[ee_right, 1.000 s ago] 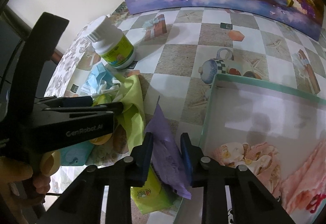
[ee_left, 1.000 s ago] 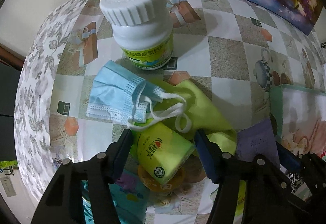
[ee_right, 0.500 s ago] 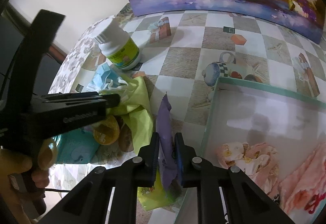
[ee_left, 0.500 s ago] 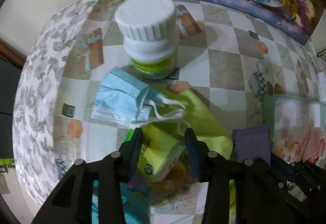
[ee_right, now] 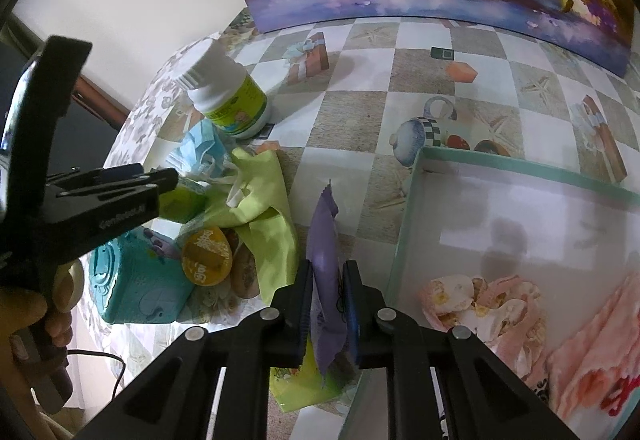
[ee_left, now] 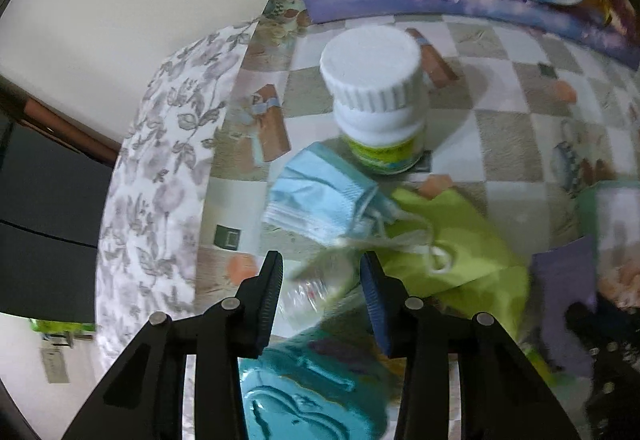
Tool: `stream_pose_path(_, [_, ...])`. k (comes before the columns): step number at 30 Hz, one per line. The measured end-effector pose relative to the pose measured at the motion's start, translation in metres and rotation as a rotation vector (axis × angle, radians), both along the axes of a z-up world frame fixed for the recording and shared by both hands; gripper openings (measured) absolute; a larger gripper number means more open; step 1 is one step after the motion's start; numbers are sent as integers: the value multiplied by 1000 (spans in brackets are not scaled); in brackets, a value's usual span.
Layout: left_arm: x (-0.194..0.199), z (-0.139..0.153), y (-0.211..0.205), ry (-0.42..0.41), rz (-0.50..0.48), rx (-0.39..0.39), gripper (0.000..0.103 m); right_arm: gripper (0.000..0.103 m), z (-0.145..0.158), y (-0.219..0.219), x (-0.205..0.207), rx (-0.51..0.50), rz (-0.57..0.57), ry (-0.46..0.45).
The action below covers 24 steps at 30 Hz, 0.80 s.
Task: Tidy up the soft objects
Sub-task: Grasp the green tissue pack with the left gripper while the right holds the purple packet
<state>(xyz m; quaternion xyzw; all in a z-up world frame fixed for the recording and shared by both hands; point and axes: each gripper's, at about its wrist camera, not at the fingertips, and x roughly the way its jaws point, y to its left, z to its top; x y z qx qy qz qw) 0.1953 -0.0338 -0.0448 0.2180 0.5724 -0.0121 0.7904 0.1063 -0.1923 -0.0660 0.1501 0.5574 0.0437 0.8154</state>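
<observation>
Beside the tray (ee_right: 416, 176), the right gripper (ee_right: 329, 294) clamps the purple cloth (ee_right: 325, 240); pink cloths (ee_right: 480, 304) are already inside. Left gripper (ee_left: 322, 280) closes on a blurred yellow-green packet (ee_right: 180, 200); mask (ee_left: 316, 196) and green cloth (ee_left: 460, 240) remain near the table's left edge.

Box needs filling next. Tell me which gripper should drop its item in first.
Right. The right gripper is shut on the purple cloth, beside the box. The left gripper sits farther away over the green packet.
</observation>
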Motion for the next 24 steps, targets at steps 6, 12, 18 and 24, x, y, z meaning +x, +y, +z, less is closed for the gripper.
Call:
stream_pose_path(6, [1, -2, 6, -3, 9, -14, 42, 16, 0, 0, -1, 2, 0, 1])
stream_pose_path(12, [1, -2, 4, -21, 11, -10, 35, 13, -1, 2, -1, 0, 4, 5])
stream_pose_path(18, [4, 4, 12, -38, 44, -45, 24, 10, 4, 4, -2, -18, 16, -13])
stream_pose_path(24, [5, 6, 16, -40, 60, -86, 21, 10, 11, 2, -4, -23, 10, -29])
